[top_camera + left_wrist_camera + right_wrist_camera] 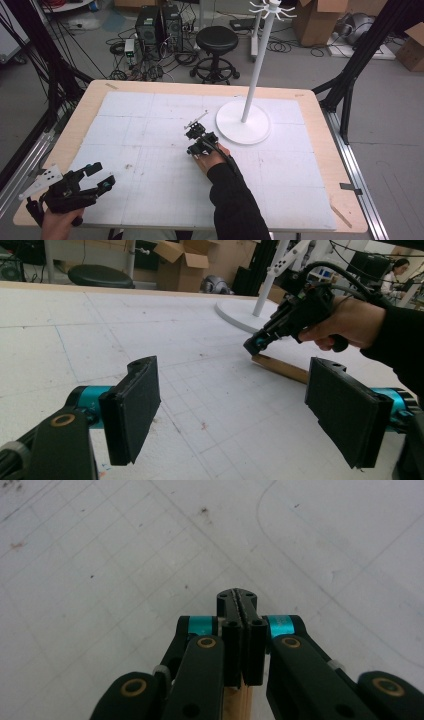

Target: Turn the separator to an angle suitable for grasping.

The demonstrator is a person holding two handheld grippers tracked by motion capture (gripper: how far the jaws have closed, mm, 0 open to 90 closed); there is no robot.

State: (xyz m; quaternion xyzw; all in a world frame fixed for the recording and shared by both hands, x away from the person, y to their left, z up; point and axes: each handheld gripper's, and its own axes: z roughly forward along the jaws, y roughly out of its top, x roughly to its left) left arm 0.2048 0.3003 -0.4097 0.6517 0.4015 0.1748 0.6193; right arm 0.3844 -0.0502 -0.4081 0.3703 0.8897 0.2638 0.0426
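Nearest, the left gripper [95, 176] hovers at the bench [320, 165] corner, its flat black fingers [131, 407] spread wide with nothing between them, apparently idle. Mid-bench, the right gripper [199, 137] has its fingers [241, 611] pressed together, pinching one end of a thin, pale wooden stick [280, 368]; the stick slants down to the white gridded foam mat [150, 150], seemingly just lifted. Beyond stands a white rack [253, 70], a slender pole on a smooth round base.
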